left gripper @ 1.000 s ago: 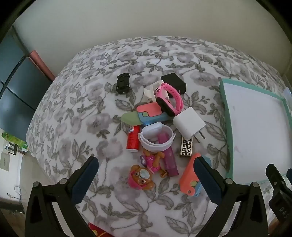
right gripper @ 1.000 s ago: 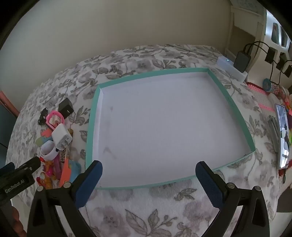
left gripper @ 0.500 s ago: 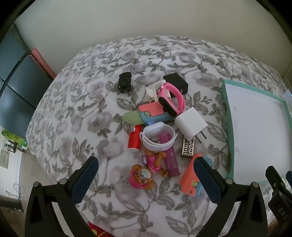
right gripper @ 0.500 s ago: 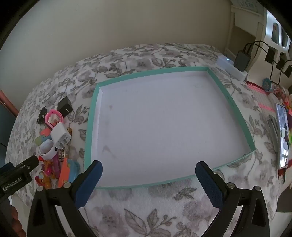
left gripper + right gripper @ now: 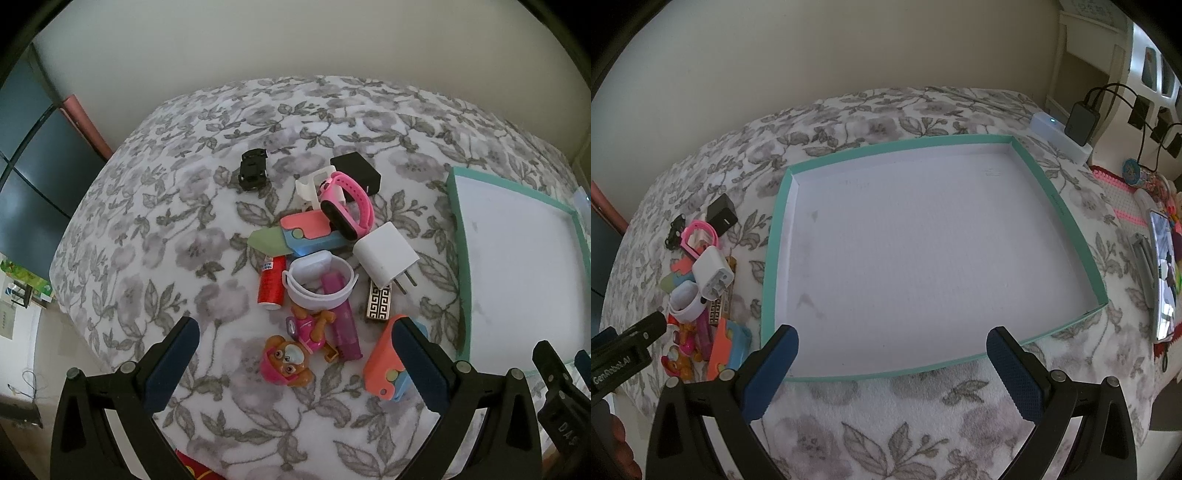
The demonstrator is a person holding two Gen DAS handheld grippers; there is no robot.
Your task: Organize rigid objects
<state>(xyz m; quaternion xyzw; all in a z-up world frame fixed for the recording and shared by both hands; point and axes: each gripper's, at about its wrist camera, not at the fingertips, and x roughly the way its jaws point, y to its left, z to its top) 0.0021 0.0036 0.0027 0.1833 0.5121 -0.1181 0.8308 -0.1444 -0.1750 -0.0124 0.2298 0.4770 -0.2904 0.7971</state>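
A pile of small rigid objects lies on the floral bedspread in the left wrist view: a white charger (image 5: pixel 386 258), a pink watch (image 5: pixel 349 206), a white band (image 5: pixel 317 284), a red tube (image 5: pixel 272 282), a dog figure (image 5: pixel 286 363), a coral and blue toy (image 5: pixel 388 360), a black clip (image 5: pixel 253 169). My left gripper (image 5: pixel 295 363) hangs open above the dog figure, holding nothing. The teal-rimmed white tray (image 5: pixel 777 236) fills the right wrist view, with nothing in it. My right gripper (image 5: pixel 892 371) is open over the tray's near edge.
A black adapter (image 5: pixel 356 171) lies at the back of the pile. Beyond the tray's far right corner sit a white power strip (image 5: pixel 1060 138) with plugged chargers, and a phone (image 5: pixel 1163 273) lies on the right. The bedspread drops off at the left.
Both grippers have drifted back slightly, so the pile and the tray sit a little lower and farther. Nothing was picked up or moved.
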